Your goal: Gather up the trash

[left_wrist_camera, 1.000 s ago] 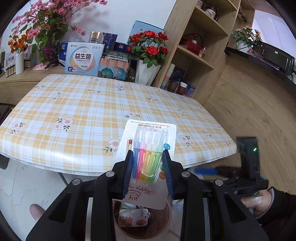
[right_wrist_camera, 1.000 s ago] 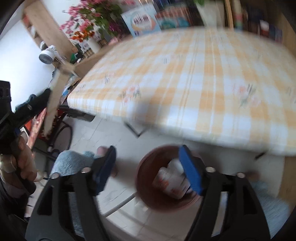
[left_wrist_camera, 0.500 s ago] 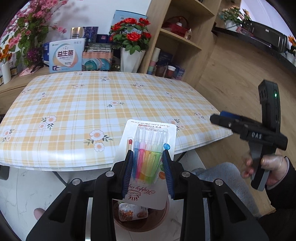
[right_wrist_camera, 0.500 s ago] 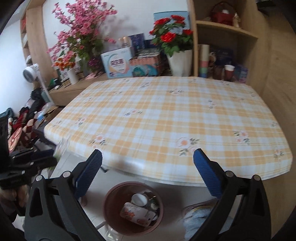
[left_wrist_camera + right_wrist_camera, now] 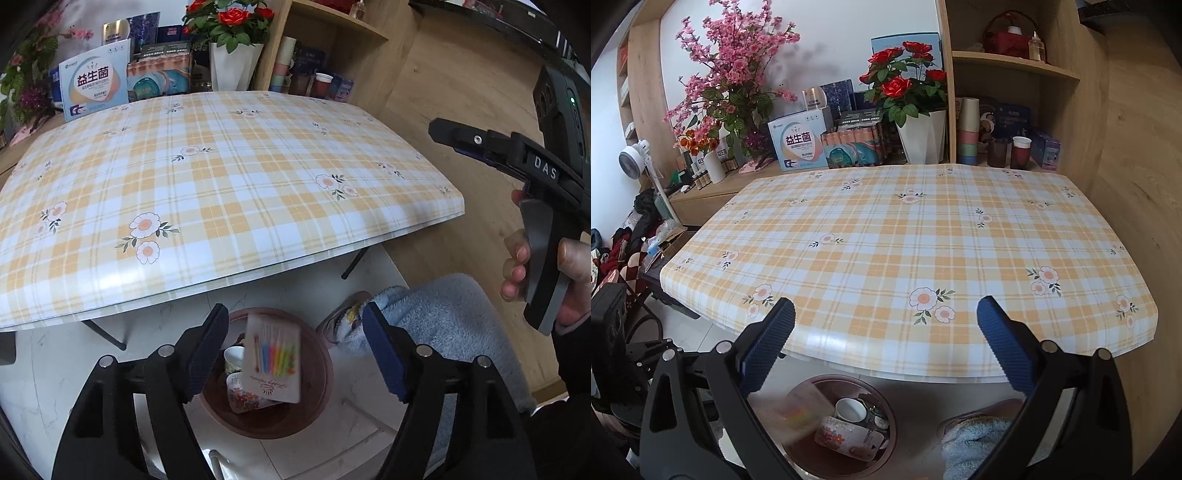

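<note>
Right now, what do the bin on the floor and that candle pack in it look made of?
The bin looks like smooth brown plastic: thin rim, dull sheen, though glazed ceramic is possible. The candle pack appears to be white printed card under a clear plastic blister, with coloured, probably wax, candles showing through.

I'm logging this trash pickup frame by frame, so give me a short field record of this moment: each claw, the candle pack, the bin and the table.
left claw: open, holding nothing, above the bin
right claw: open, holding nothing, over the table's near edge
candle pack: white card of coloured candles, free of the left claw's fingers, in or just over the bin's mouth, blurred in the right wrist view
trash bin: round, brown, on the floor by the table; holds a small cup and a printed wrapper
table: plaid floral cloth, nothing seen on it
</note>
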The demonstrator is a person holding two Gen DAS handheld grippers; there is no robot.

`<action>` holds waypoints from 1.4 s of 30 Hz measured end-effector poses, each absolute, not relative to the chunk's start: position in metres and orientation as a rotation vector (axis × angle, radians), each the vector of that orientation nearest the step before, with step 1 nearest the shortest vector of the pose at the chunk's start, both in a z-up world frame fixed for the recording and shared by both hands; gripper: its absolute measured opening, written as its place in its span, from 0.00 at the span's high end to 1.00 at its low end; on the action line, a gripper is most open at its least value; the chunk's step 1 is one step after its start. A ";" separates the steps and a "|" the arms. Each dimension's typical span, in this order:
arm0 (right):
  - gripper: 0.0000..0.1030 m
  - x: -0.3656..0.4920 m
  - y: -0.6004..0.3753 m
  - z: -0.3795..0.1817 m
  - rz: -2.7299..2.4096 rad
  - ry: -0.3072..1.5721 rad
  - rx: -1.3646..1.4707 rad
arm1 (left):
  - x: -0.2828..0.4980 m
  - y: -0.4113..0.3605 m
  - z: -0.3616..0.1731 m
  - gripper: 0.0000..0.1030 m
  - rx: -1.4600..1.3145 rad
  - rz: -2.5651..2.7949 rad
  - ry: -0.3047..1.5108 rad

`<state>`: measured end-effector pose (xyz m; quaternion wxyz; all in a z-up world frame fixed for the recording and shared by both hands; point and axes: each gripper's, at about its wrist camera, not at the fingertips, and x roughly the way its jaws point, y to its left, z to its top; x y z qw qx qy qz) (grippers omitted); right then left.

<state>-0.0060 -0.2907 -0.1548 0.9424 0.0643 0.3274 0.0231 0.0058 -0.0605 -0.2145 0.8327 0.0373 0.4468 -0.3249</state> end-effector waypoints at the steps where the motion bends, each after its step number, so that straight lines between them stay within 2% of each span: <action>1: 0.06 -0.006 -0.290 -0.155 0.048 0.670 0.132 | 0.007 -0.059 -0.214 0.23 0.079 -0.674 0.943; 5: 0.06 -0.005 -0.290 -0.159 0.065 0.680 0.149 | 0.009 -0.046 -0.198 0.10 0.033 -0.621 0.880; 7: 0.05 -0.004 -0.289 -0.159 0.081 0.694 0.166 | 0.009 -0.041 -0.187 0.07 0.024 -0.577 0.830; 14: 0.05 -0.001 -0.276 -0.141 0.100 0.694 0.131 | 0.015 -0.026 -0.138 0.06 0.064 -0.438 0.690; 29: 0.05 -0.006 -0.252 -0.034 0.038 0.544 0.019 | 0.008 -0.010 -0.012 0.06 0.180 -0.291 0.400; 42: 0.06 -0.018 -0.247 -0.005 0.018 0.506 0.012 | -0.005 -0.013 0.008 0.06 0.202 -0.279 0.360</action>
